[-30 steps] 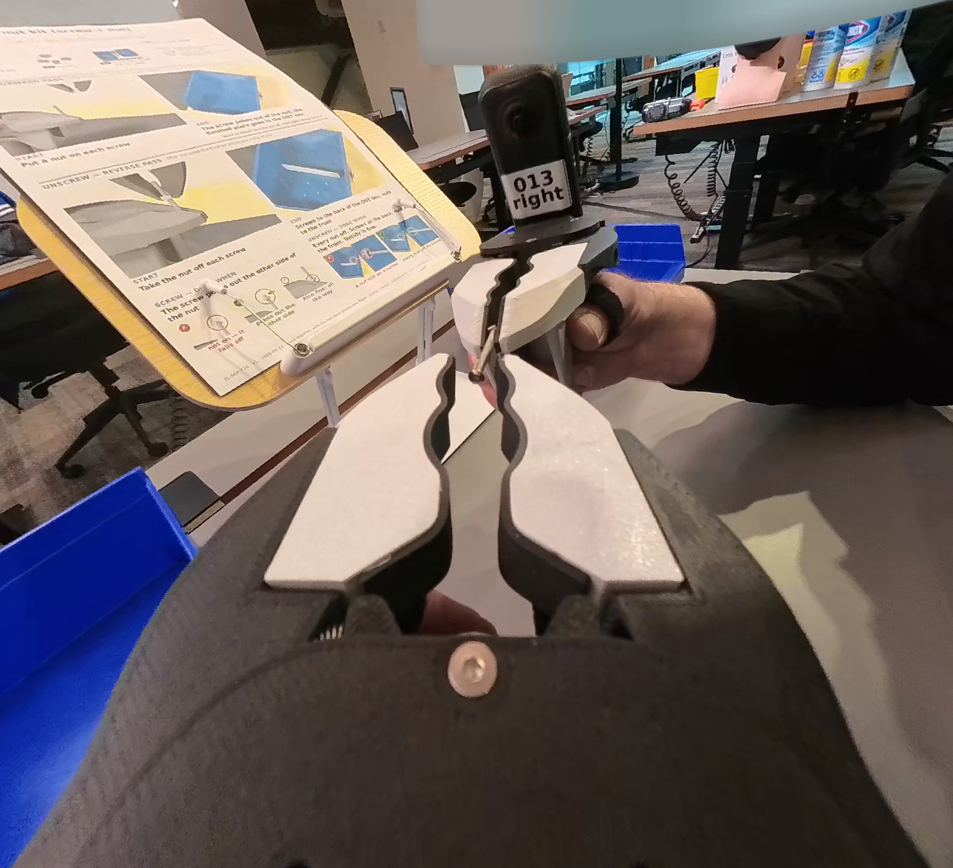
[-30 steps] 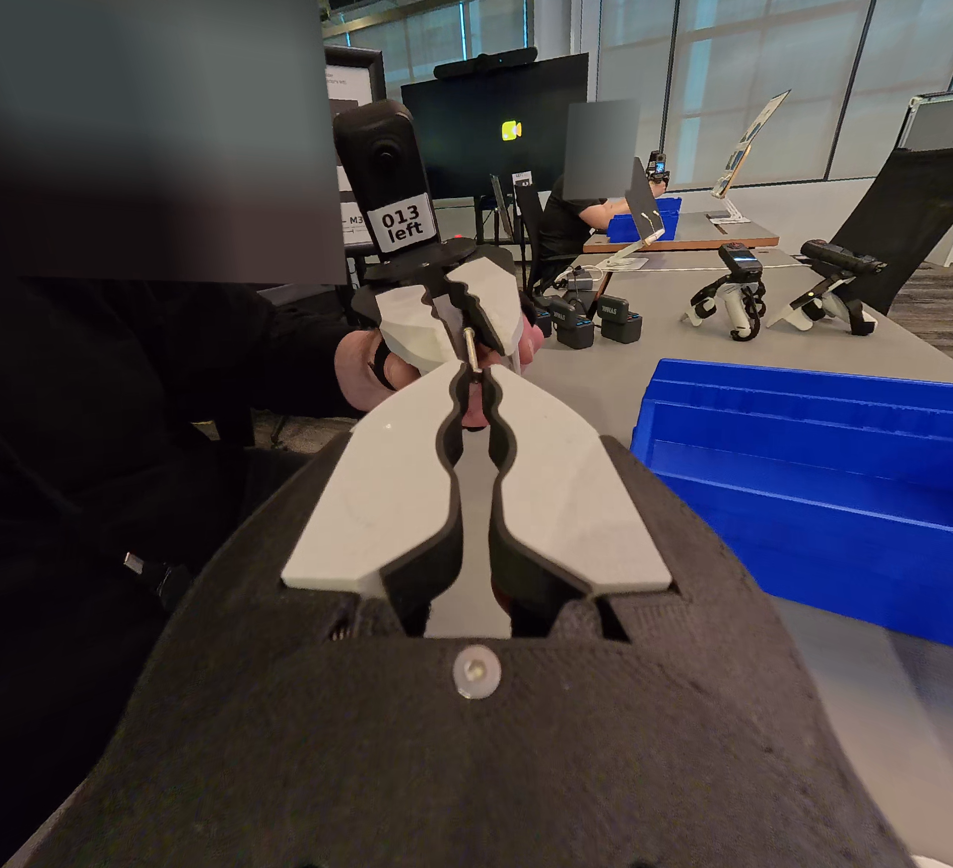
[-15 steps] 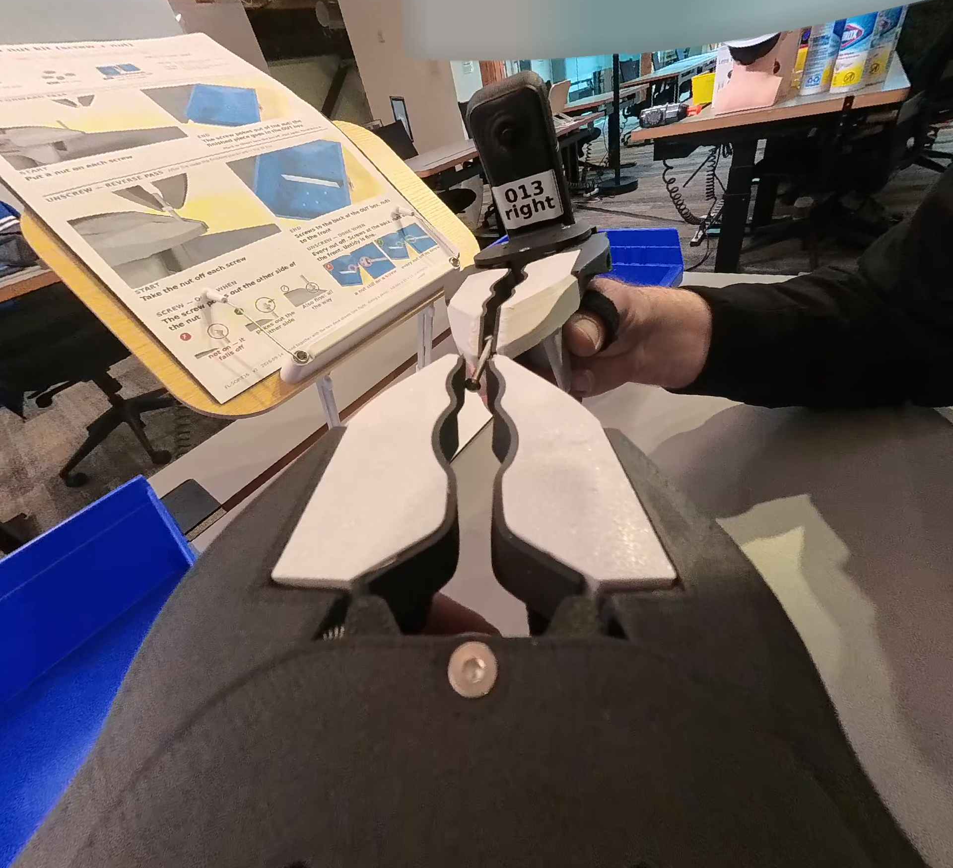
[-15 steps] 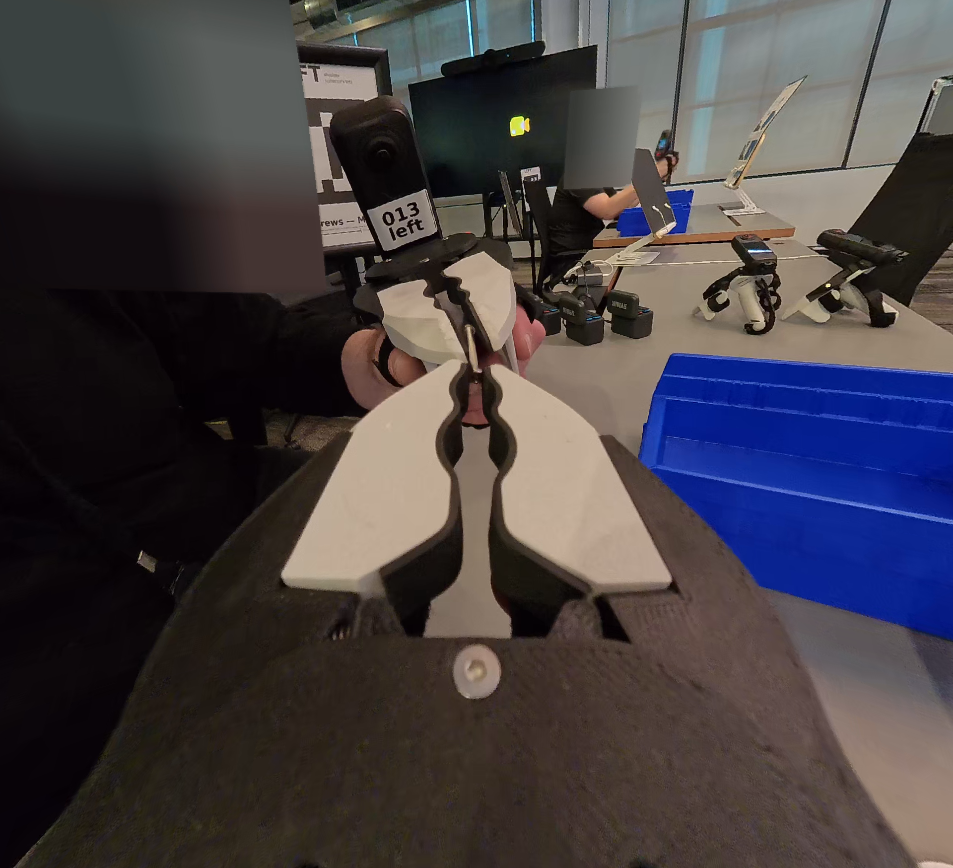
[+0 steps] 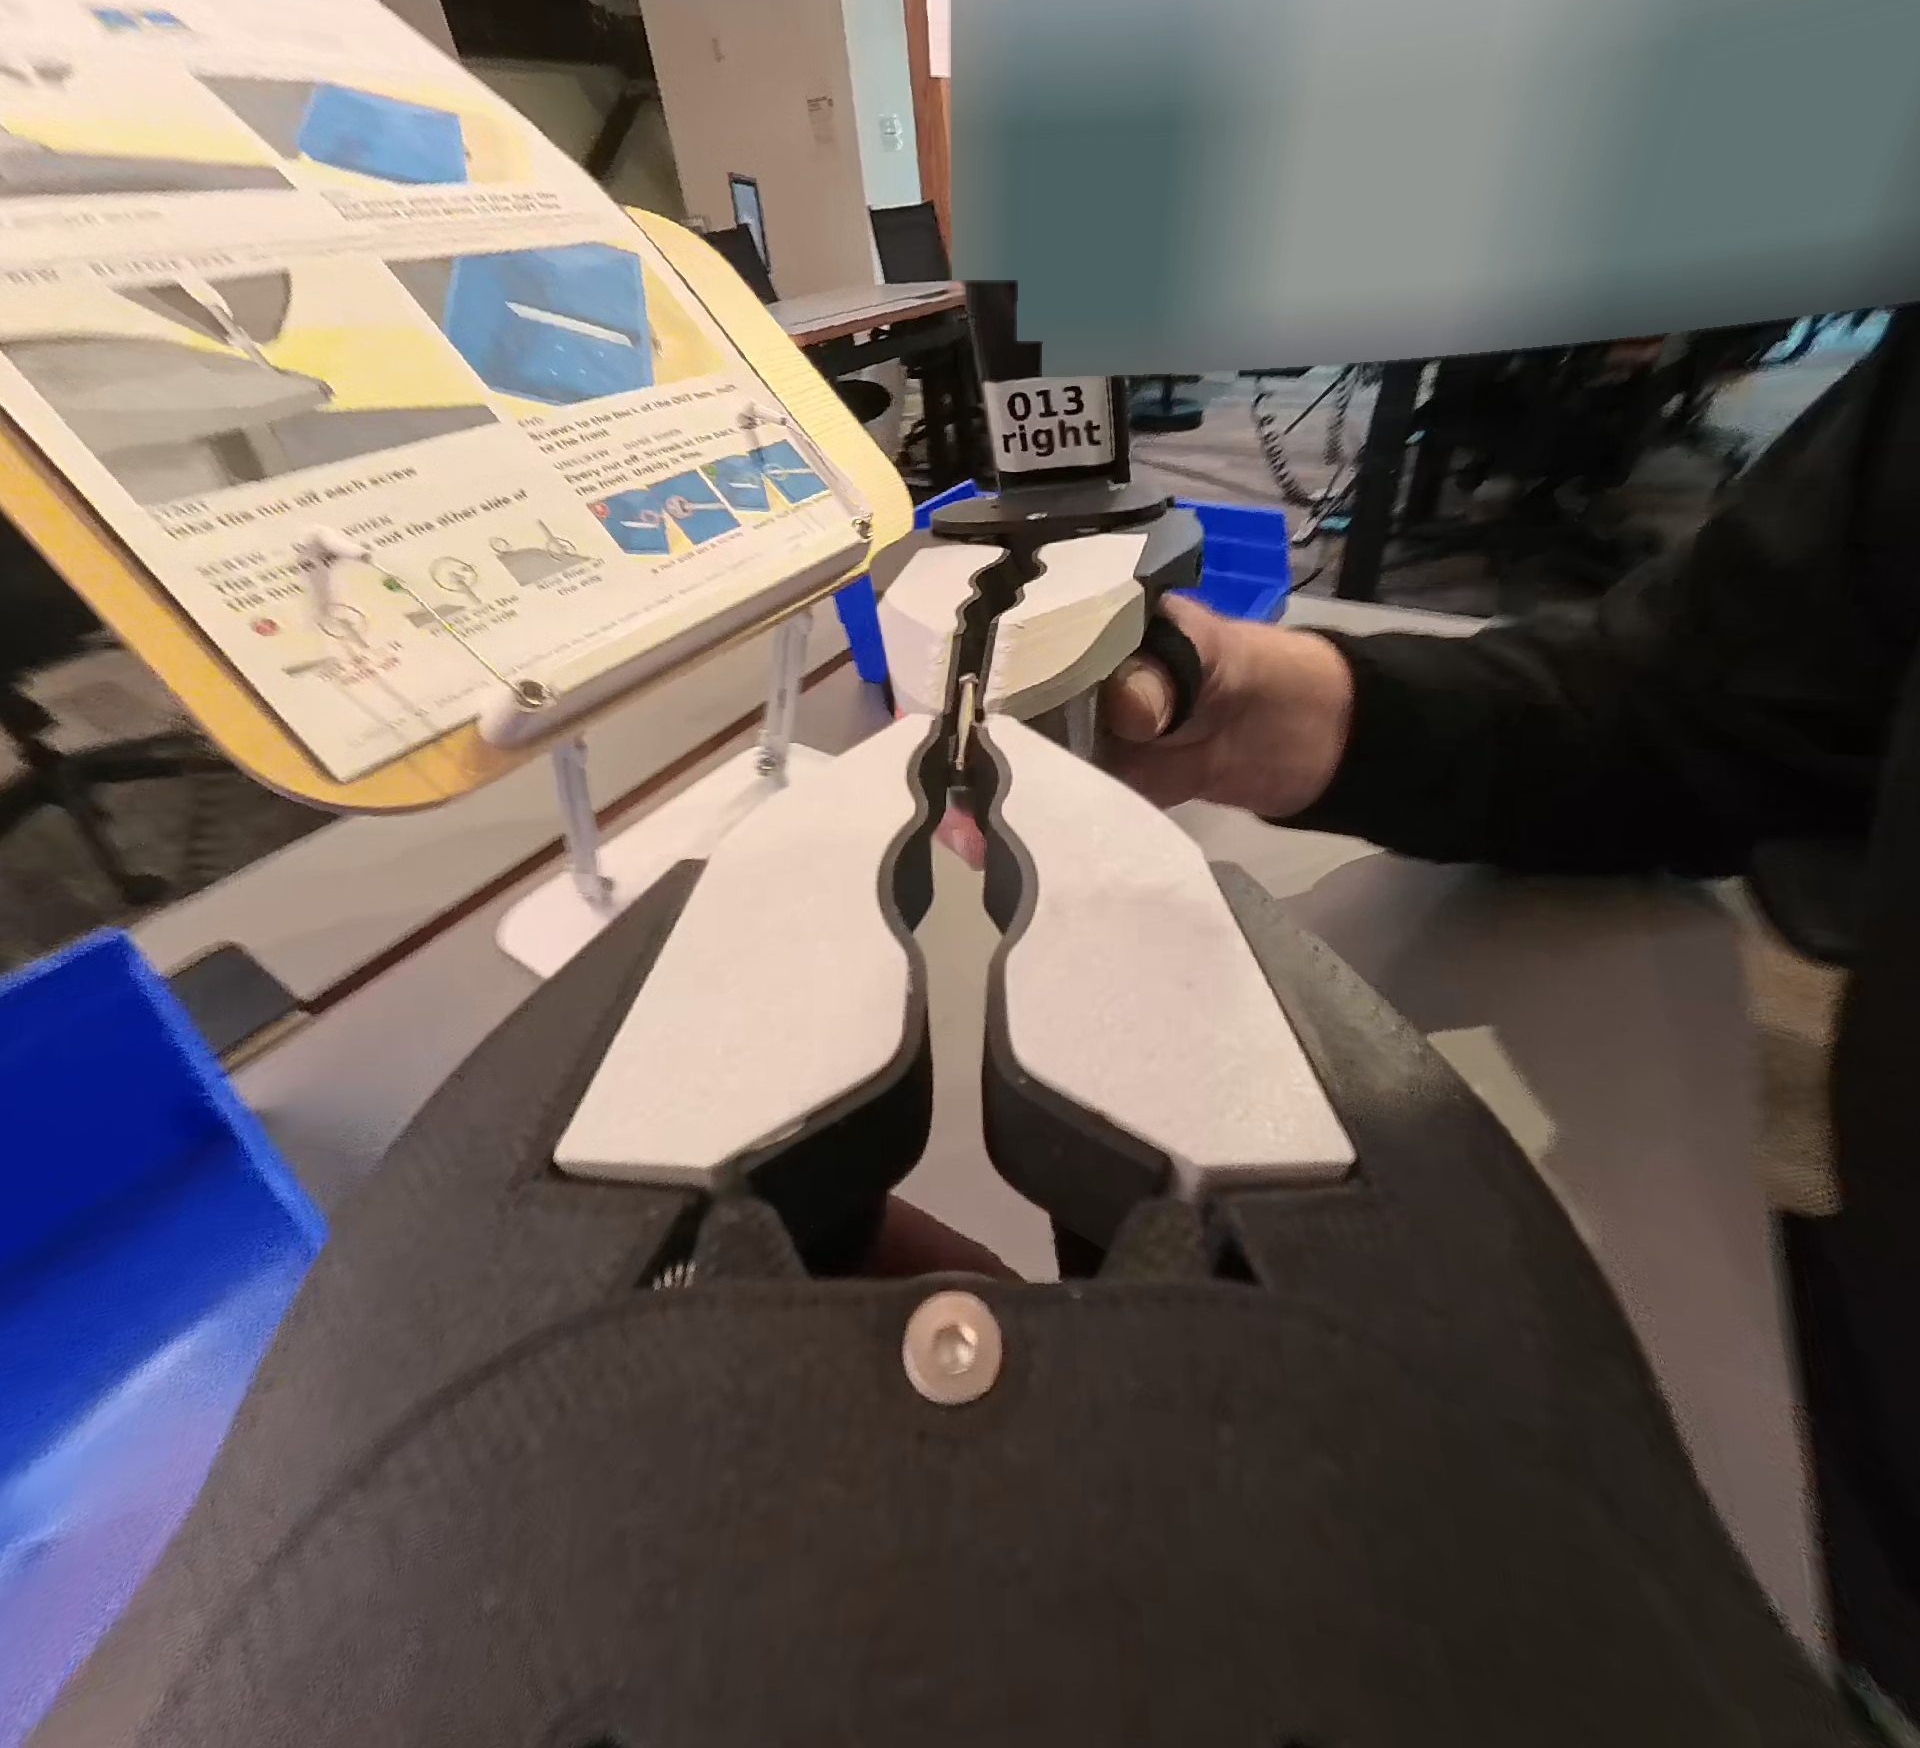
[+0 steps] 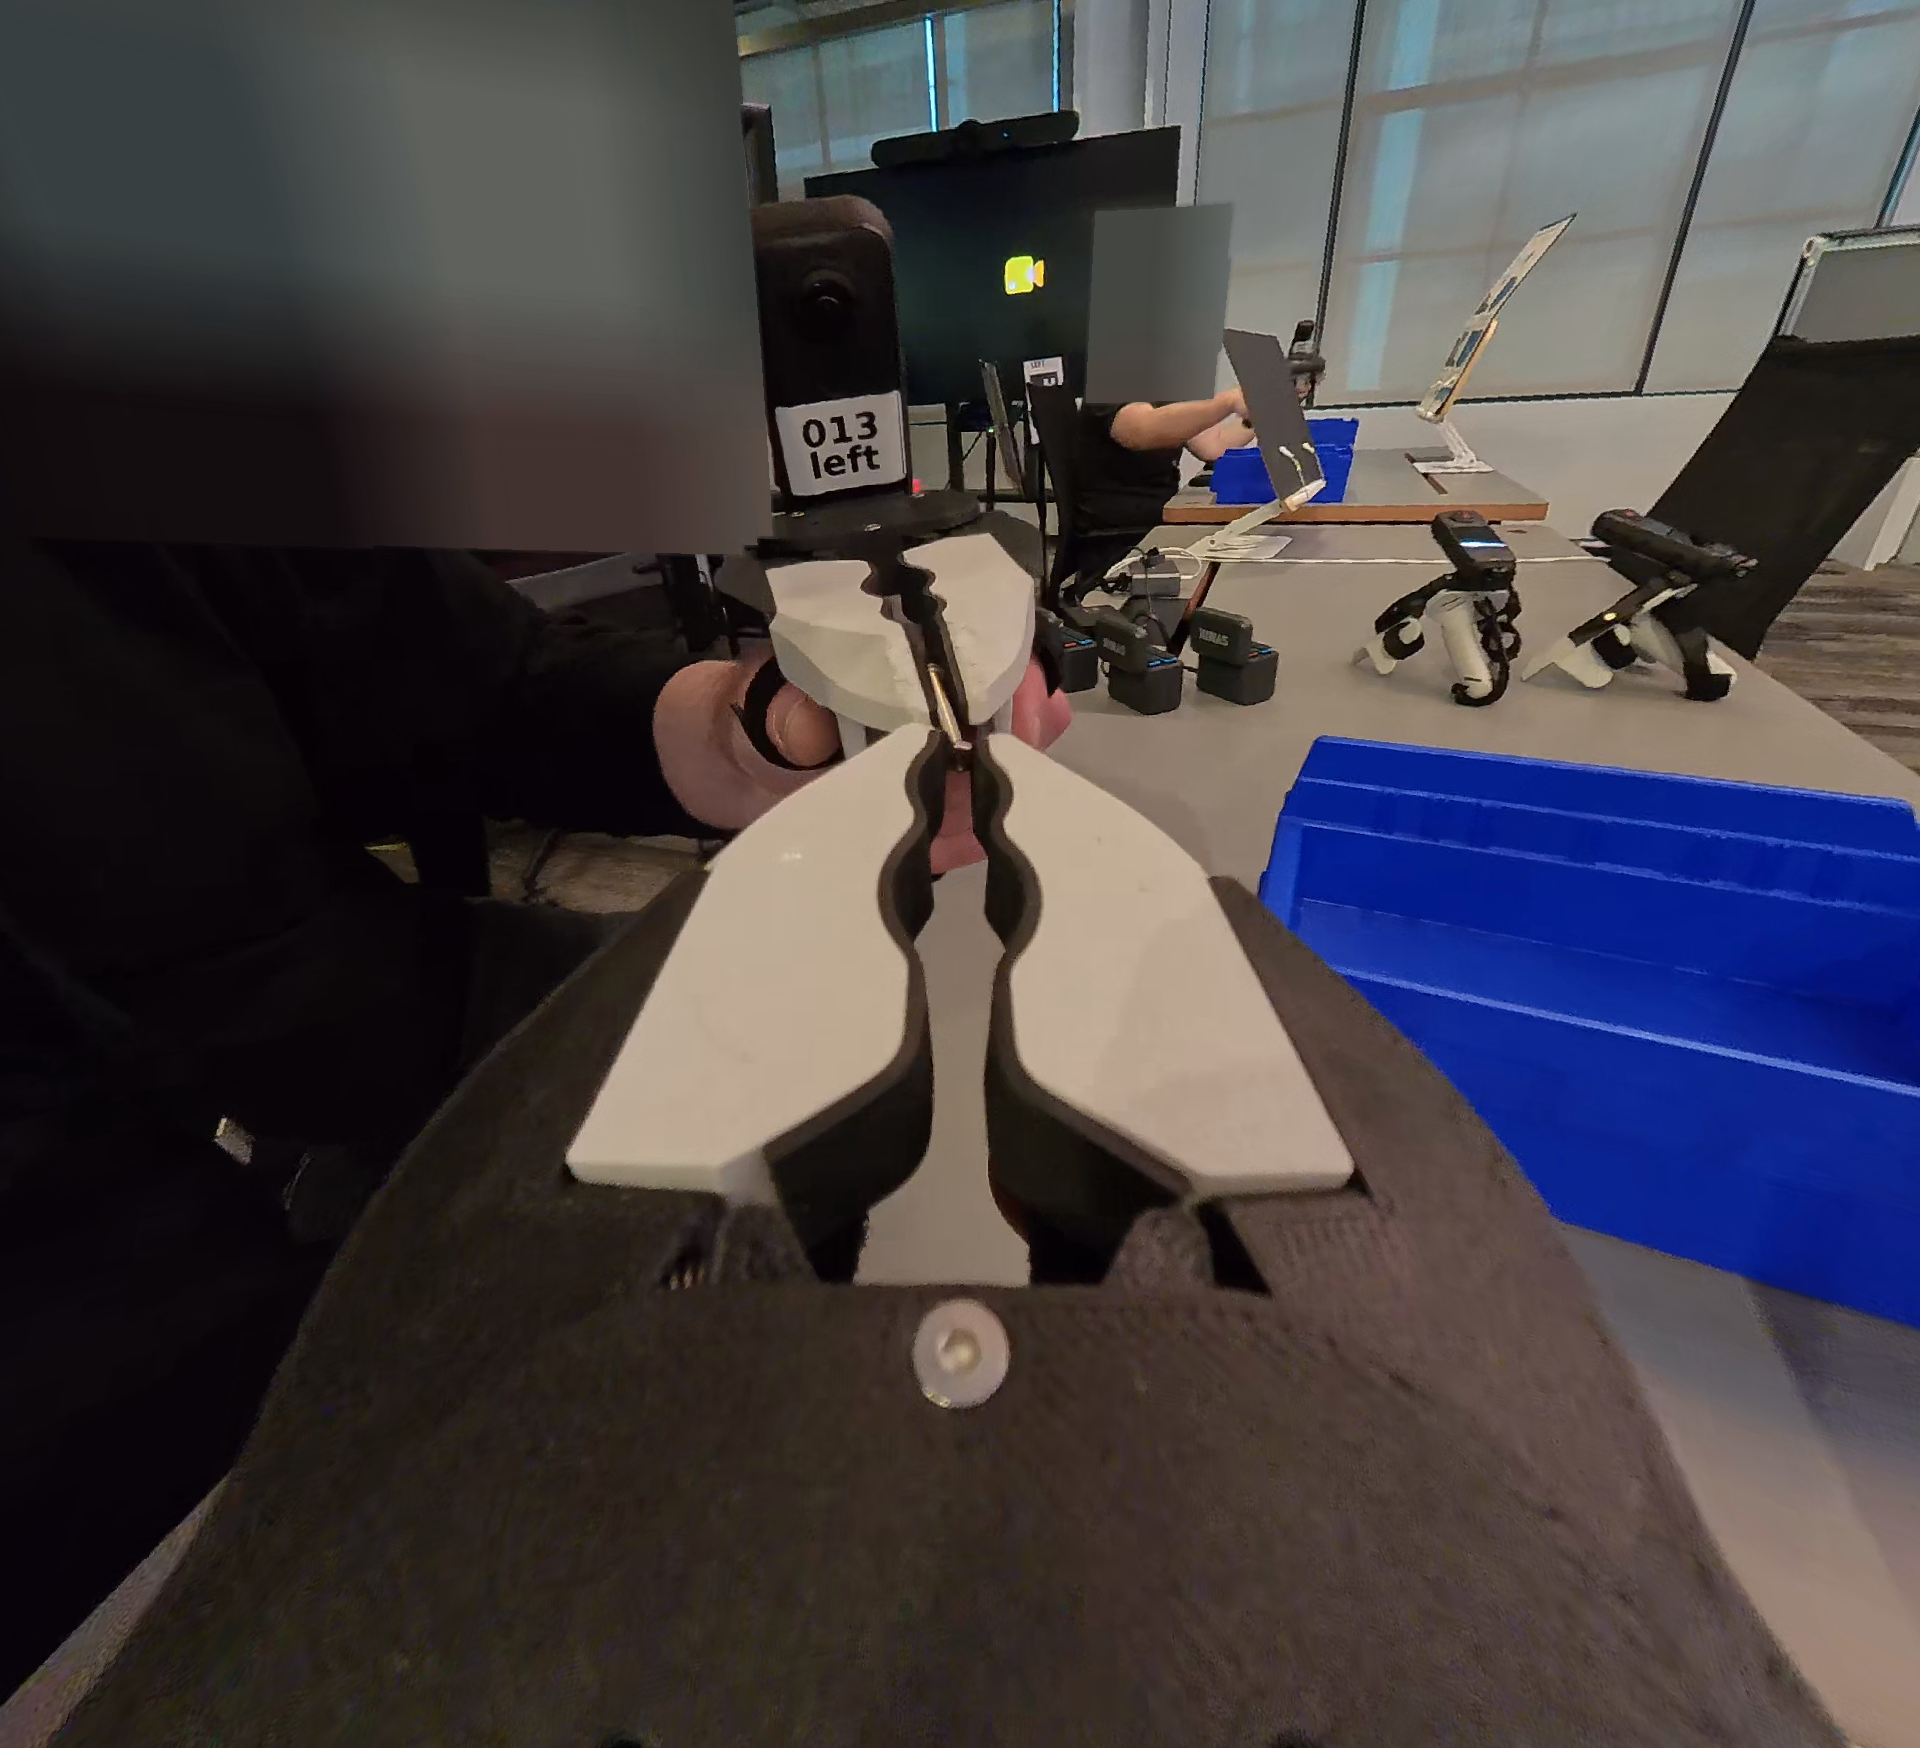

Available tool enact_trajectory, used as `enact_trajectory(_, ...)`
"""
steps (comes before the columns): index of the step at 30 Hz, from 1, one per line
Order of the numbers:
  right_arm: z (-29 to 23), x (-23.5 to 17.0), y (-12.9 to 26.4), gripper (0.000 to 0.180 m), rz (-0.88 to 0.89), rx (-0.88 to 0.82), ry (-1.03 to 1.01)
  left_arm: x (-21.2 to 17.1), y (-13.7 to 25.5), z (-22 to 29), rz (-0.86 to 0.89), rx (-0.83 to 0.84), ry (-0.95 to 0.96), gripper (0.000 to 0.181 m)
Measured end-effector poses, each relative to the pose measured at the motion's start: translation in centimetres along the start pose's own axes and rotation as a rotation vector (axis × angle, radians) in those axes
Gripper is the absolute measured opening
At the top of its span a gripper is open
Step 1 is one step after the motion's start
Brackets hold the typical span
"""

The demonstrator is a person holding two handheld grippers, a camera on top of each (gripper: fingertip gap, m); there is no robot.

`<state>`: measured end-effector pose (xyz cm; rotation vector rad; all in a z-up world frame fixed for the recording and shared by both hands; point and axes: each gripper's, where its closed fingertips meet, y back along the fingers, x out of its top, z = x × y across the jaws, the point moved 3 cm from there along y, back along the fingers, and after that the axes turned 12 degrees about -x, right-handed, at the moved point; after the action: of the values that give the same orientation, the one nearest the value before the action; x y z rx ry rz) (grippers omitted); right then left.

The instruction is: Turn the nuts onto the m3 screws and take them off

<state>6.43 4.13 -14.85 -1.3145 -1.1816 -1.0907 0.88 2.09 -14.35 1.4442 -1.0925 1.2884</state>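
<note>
A thin metal M3 screw (image 5: 966, 706) spans the gap between my two grippers, held in the air above the grey table (image 5: 1558, 971). My left gripper (image 5: 958, 748) is shut on the screw's near end, where a small dark piece sits; I cannot tell if it is the nut or the head. My right gripper (image 5: 971, 690) faces it tip to tip and is shut on the other end. In the right wrist view the same screw (image 6: 938, 685) runs from my left gripper (image 6: 935, 711) down into the tips of my right gripper (image 6: 958, 751). A hand holds each gripper.
An instruction sheet on a yellow board (image 5: 416, 410) stands on a stand at the left. A blue bin (image 5: 114, 1231) is at the near left, another (image 6: 1610, 971) to the right of my right gripper. Spare grippers on stands (image 6: 1455, 618) and black chargers (image 6: 1174, 659) lie farther back. The tips of both grippers are at nearly the same place.
My left gripper's fingers have closed from a clear gap onto the screw's near end. Both grippers have shifted slightly and stay tip to tip.
</note>
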Motion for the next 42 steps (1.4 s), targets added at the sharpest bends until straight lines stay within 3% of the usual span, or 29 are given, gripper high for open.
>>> enact_trajectory(7,0.0,0.1,-0.1,0.005,0.002,-0.080,0.123,-0.2,0.1,-0.5,0.076,-0.076,0.203,0.003)
enact_trajectory(14,-0.1,0.7,0.3,0.005,-0.006,-0.246,0.470,0.1,0.8,-1.1,0.208,-0.182,0.422,0.002)
enact_trajectory(28,0.8,1.3,0.8,0.005,-0.040,-0.256,0.368,-1.0,0.4,-1.2,0.041,-0.065,0.223,0.002)
enact_trajectory(33,1.0,1.8,1.4,0.005,-0.072,-0.274,0.364,-2.3,0.2,-1.0,-0.104,-0.007,0.103,0.002)
enact_trajectory(38,1.2,3.1,3.3,0.005,-0.082,-0.327,0.381,-3.8,0.6,-1.1,-0.198,0.053,0.047,0.003)
enact_trajectory(42,1.1,5.1,7.1,0.004,-0.104,-0.403,0.434,-4.4,0.8,-1.4,-0.226,0.067,0.038,0.003)
